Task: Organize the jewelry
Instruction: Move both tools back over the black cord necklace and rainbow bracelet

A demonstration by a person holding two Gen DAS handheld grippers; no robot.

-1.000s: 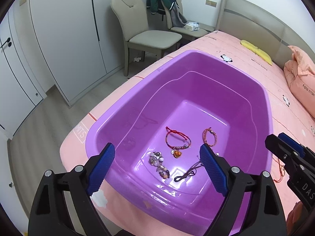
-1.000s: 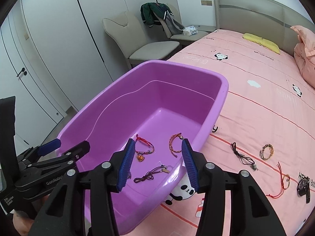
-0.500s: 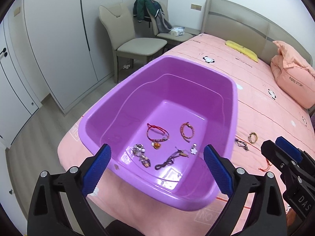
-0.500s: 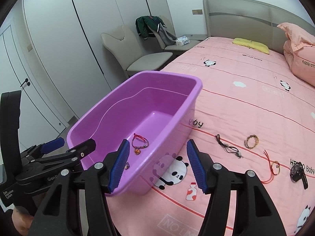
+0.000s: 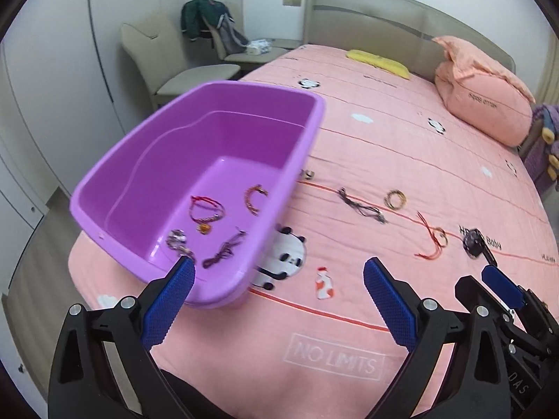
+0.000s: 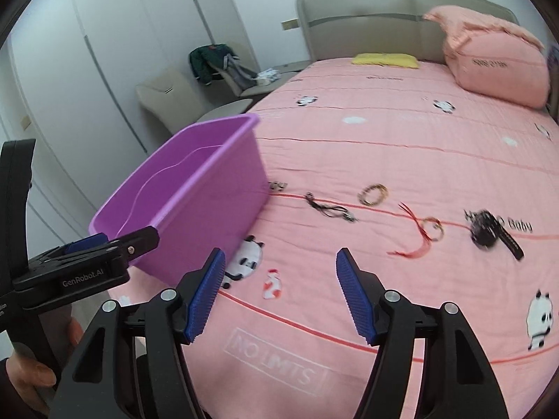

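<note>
A purple tub (image 5: 307, 129) stands on the pink bed at the left, also seen side-on in the right wrist view (image 6: 195, 188). In it lie a red cord bracelet (image 5: 206, 209), an orange braided bracelet (image 5: 255, 199), a beaded piece (image 5: 178, 242) and a black cord (image 5: 225, 249). On the bedspread to its right lie a black cord necklace (image 6: 330, 207), a gold bead bracelet (image 6: 374, 193), a red cord bracelet (image 6: 424, 232) and a black watch (image 6: 489, 232). My left gripper (image 5: 278, 267) is open and empty beside the tub's near corner. My right gripper (image 6: 281, 256) hangs above the bedspread, its jaws opening with nothing between them.
A pink pillow (image 5: 485, 104) and a yellow cushion (image 5: 377, 61) lie by the headboard. Beige chairs (image 5: 181, 70) with clothes stand beyond the tub, and white wardrobes line the left wall. The bed's edge drops to the floor left of the tub. A hand (image 6: 28, 373) holds the left gripper.
Both grippers have swung right, away from over the tub to the bedspread beside it. Both sets of jaws stand wider than before. The loose jewelry on the bed has come into view.
</note>
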